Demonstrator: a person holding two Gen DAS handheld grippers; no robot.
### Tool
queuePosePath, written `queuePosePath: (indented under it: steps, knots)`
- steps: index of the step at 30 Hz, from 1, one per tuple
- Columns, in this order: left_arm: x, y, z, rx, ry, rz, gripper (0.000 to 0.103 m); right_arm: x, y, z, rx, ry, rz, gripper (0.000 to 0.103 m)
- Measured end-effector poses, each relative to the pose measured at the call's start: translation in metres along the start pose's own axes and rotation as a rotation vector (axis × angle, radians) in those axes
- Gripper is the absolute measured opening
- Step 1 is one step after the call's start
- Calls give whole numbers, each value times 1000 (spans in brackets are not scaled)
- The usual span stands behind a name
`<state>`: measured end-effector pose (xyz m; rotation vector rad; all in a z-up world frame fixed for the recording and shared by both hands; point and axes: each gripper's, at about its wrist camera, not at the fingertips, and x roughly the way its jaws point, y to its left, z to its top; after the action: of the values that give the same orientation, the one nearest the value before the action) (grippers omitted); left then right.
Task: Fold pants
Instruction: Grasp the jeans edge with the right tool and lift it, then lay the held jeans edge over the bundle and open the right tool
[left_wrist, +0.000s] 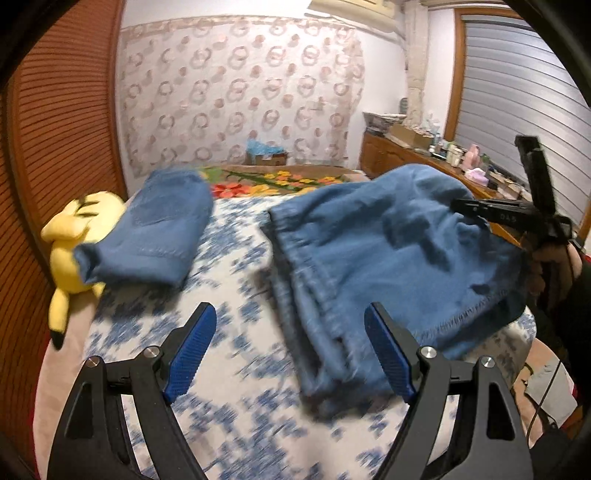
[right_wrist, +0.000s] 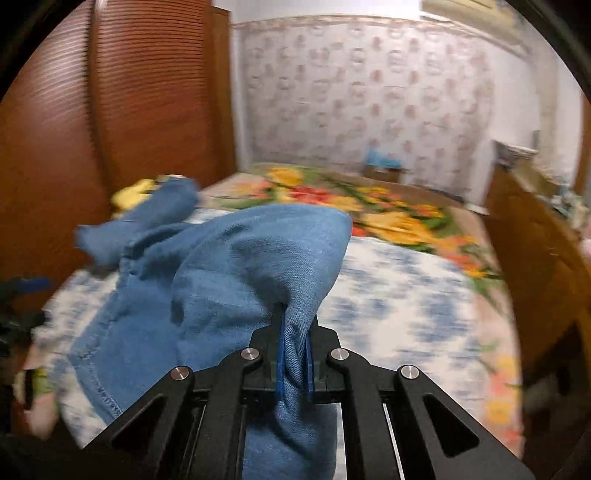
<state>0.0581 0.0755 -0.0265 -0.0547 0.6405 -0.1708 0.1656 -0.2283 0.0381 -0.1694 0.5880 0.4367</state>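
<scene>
Blue denim pants lie partly folded on the bed, their right side lifted. My right gripper is shut on a fold of the pants and holds it above the bed; it shows in the left wrist view at the right. My left gripper is open and empty, just above the bed in front of the pants' near edge. A second pair of folded blue jeans lies at the far left of the bed, and also shows in the right wrist view.
The bed has a blue-and-white sheet and a flowered blanket farther back. A yellow plush toy lies at the left edge beside a wooden louvred door. A cluttered wooden dresser stands to the right.
</scene>
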Motion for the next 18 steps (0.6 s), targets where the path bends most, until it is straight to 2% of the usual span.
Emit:
queuePosePath:
  steps: [2, 5, 6, 9, 13, 18]
  knots:
    - [7, -12, 8, 16, -4, -25, 83, 3, -27, -6, 21, 27, -44, 8]
    - [19, -31, 18, 41, -6, -62, 83, 13, -54, -18, 48, 71, -62, 13]
    - [23, -38, 20, 48, -6, -75, 83, 15, -60, -23, 55, 83, -64, 19]
    - [35, -56, 24, 70, 9, -97, 83, 15, -64, -29, 57, 91, -103, 23]
    - [50, -75, 24, 102, 34, -106, 83, -3, -69, -45, 114, 59, -91, 39]
    - [65, -81, 18, 102, 70, -95, 83, -24, -50, -71, 159, 44, -90, 39]
